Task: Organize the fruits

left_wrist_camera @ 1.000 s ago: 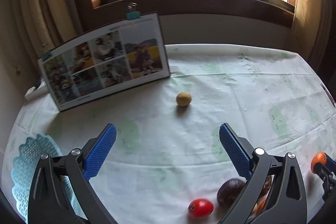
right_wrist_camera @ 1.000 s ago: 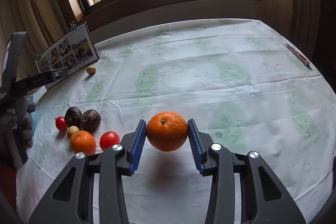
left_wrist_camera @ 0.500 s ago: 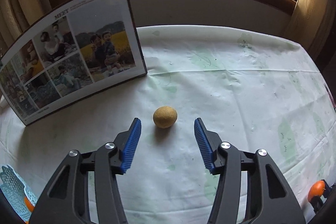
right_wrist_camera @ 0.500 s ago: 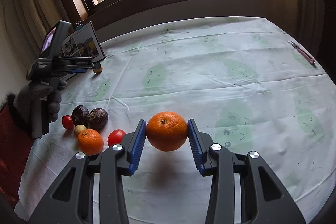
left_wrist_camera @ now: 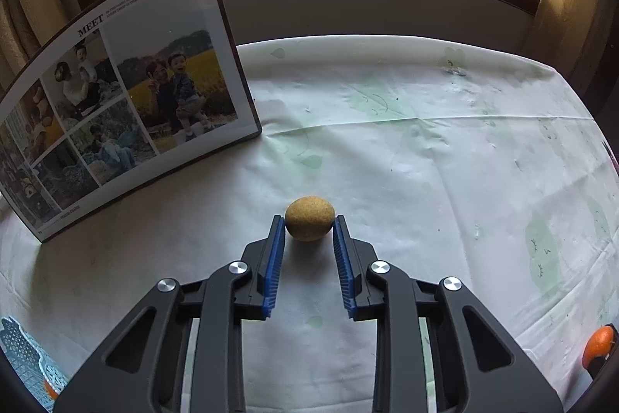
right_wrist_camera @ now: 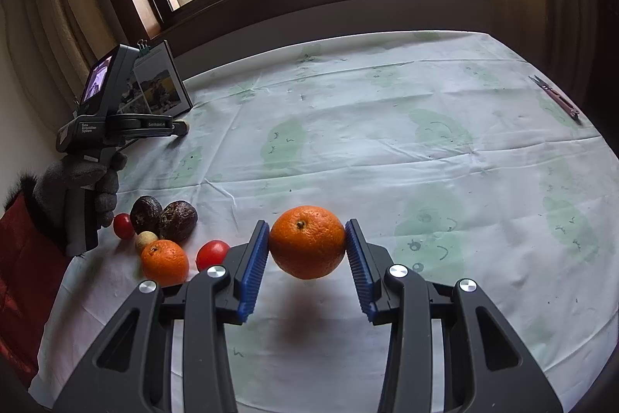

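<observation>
My left tongs [left_wrist_camera: 309, 225]: clamped on one tan fruit [left_wrist_camera: 309, 217] resting on the counter [left_wrist_camera: 425, 161].
My right tongs [right_wrist_camera: 306, 243]: gripping one orange [right_wrist_camera: 306, 241], lifted clear.
Counter pile: one orange [right_wrist_camera: 165, 261], two tomatoes [right_wrist_camera: 211, 253], two dark fruits [right_wrist_camera: 177, 215], one pale fruit [right_wrist_camera: 146, 239].

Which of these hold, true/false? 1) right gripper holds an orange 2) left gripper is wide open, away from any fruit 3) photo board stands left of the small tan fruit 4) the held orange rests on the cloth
1) True: the right gripper is shut on the orange.
2) False: the left gripper has its pads against the small tan fruit.
3) True: the photo board stands to its left.
4) False: it hangs above the tablecloth, with a shadow below.
</observation>
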A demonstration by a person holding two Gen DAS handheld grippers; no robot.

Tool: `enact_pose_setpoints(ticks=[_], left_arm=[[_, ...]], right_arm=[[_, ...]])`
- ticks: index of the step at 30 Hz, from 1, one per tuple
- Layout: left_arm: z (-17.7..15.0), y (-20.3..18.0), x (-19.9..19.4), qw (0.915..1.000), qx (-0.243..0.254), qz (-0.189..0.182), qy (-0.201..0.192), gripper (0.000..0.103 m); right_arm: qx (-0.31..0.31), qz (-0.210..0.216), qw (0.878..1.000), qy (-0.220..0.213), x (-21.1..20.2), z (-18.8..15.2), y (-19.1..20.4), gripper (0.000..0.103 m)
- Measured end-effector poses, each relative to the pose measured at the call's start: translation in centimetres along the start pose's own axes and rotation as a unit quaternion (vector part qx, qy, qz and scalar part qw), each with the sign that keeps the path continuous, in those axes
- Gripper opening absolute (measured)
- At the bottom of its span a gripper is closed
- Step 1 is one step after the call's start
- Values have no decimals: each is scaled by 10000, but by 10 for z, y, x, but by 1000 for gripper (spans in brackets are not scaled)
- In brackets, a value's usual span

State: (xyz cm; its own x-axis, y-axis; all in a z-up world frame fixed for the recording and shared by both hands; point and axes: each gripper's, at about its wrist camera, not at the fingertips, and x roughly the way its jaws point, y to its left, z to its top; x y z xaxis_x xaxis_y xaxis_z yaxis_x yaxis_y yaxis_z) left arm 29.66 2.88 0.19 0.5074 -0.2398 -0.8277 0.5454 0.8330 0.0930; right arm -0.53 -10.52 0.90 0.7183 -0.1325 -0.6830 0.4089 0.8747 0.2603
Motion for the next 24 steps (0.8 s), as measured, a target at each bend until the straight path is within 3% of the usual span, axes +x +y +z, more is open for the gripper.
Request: enact_pose_setpoints(ticks=[4,10,19,21,24], left_arm=[[-3,-1,-13,9999,-12,18,-120,18],[-8,-3,-40,9994,65,21,-352,18],[-2,3,-32,9998,-139,-71,-137,18],[-1,4,-29,9998,-185,-76,-79,22],[2,8,-24,9994,-326,-124,-9,39]], right_arm=[[4,-13,10000,8,2,1,0,41],[-17,-23,10000,12,2,0,0,41],[-18,-12,10000,17,3,0,0,41],[-21,10,10000,16,3,0,-1,41],[-32,27,10000,14,2,0,0,41]])
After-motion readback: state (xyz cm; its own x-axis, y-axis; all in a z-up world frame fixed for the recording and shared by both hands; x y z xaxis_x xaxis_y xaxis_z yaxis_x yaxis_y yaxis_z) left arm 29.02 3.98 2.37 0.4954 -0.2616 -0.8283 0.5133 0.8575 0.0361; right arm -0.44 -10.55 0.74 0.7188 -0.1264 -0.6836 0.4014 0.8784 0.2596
